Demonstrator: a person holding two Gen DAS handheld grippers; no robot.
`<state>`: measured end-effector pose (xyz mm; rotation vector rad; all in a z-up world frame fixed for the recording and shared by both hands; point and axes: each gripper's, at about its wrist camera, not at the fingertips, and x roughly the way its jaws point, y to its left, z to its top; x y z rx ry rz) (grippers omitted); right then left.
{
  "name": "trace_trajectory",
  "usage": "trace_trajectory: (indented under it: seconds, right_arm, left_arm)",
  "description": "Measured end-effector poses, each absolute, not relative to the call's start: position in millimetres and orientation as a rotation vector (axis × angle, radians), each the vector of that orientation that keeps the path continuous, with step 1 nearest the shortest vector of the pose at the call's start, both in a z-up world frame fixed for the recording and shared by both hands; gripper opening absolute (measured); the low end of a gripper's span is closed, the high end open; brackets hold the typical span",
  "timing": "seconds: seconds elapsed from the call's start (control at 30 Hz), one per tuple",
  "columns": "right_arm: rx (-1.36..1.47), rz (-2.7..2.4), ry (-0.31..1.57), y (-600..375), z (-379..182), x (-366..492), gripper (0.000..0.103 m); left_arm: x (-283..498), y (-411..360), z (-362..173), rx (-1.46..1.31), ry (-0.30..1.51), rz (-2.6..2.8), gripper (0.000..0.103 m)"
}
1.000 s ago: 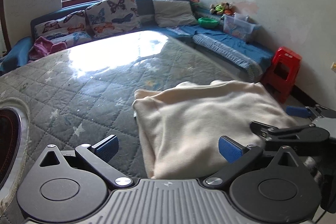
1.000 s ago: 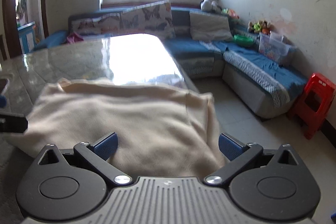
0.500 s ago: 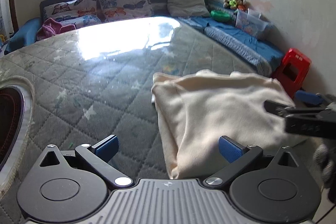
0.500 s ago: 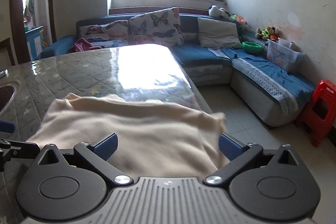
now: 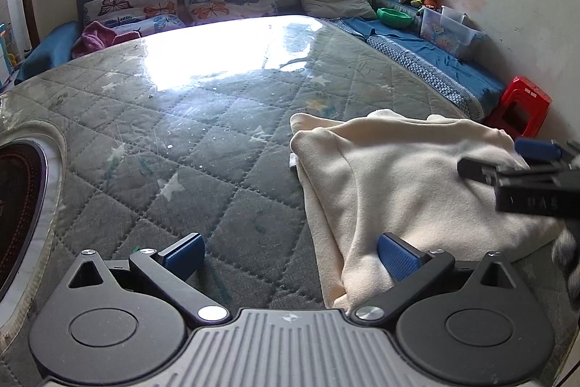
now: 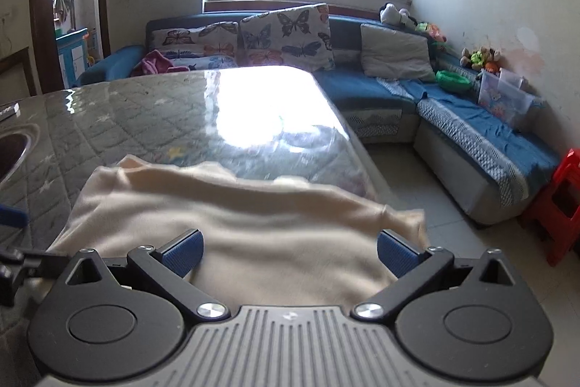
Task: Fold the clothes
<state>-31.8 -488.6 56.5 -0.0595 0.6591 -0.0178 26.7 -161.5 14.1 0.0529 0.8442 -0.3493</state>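
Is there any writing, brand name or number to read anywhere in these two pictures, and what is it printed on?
Nothing reads for certain.
Right gripper: faint embossed characters on its black side, too blurred to read.
Left gripper: a small emblem on the grey ribbed body, no letters.
Clear storage box on the sofa: cartoon pictures, any words too small.
Red stool: a small pale sticker on its top, unreadable.

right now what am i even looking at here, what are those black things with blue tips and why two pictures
Each picture comes from a camera mounted on a hand-held gripper; a person carries one in each hand. The black arms with blue pads are its two fingers. The left gripper and right gripper are both open and hold nothing. A cream garment, partly folded, lies near the edge of a quilted grey table. The right gripper also shows at the side of the left view. A blue sofa stands behind.
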Motion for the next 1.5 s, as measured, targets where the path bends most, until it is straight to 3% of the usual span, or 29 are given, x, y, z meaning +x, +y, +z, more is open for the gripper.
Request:
trace_trajectory:
  seconds: [0.7, 1.5]
  right_arm:
    - [-0.105, -0.038, 0.725, -475.0, 47.6, 30.7, 0.103]
    - [-0.048, -0.194, 0.690, -538.3, 51.5, -67.6, 0.103]
  left_arm:
    - [28.1, -162.1, 14.1, 0.057, 0.855, -0.355, 0.103]
    - [21.5, -165.9, 17.6, 0.073, 0.858, -0.334, 0.103]
